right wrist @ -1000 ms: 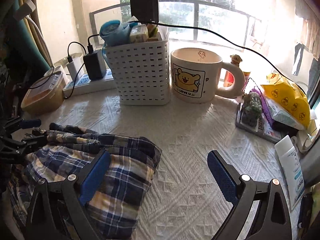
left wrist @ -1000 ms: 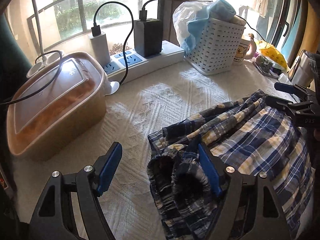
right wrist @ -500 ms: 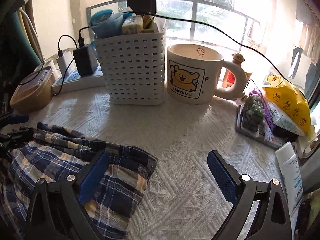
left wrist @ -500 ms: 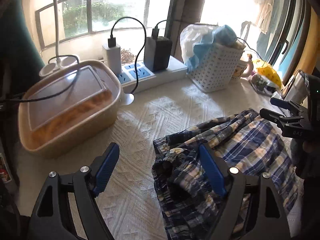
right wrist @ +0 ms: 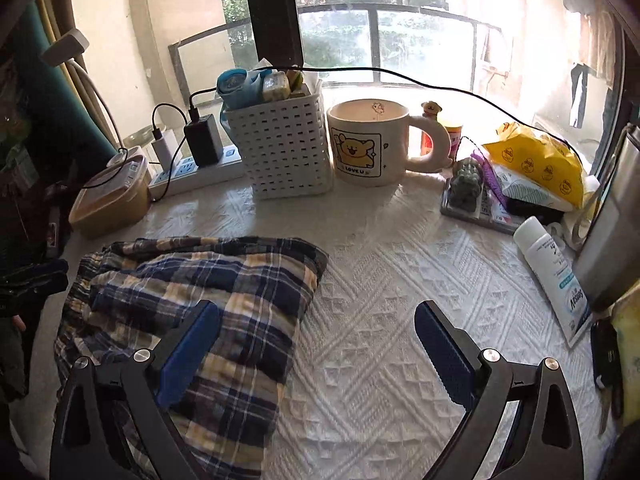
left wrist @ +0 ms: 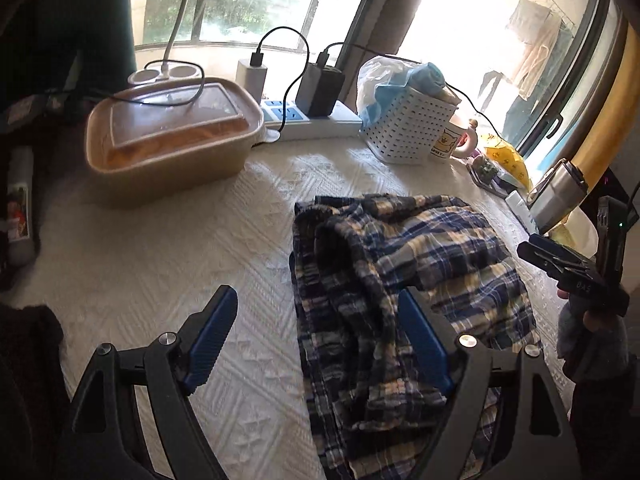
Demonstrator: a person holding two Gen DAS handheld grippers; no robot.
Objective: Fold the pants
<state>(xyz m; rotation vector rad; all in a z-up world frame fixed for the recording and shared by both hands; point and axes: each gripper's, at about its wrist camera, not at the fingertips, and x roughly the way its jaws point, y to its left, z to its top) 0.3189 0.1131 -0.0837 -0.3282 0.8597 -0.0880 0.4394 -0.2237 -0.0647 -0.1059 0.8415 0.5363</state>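
Mug [right wrist: 370,142]: "LOVE U" printed under a yellow bear in a square frame.
White tube [right wrist: 554,276]: blue lettering, too small to read.
Right gripper body [left wrist: 576,280]: pale characters, unclear.

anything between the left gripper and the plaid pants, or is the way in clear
Nothing visible blocks it. The left gripper hangs open right at the plaid pants, one finger already over the cloth. The lidded tub sits well off to the side.

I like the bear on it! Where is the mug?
In the right wrist view, the mug stands by the window, between the white basket and a little figurine.
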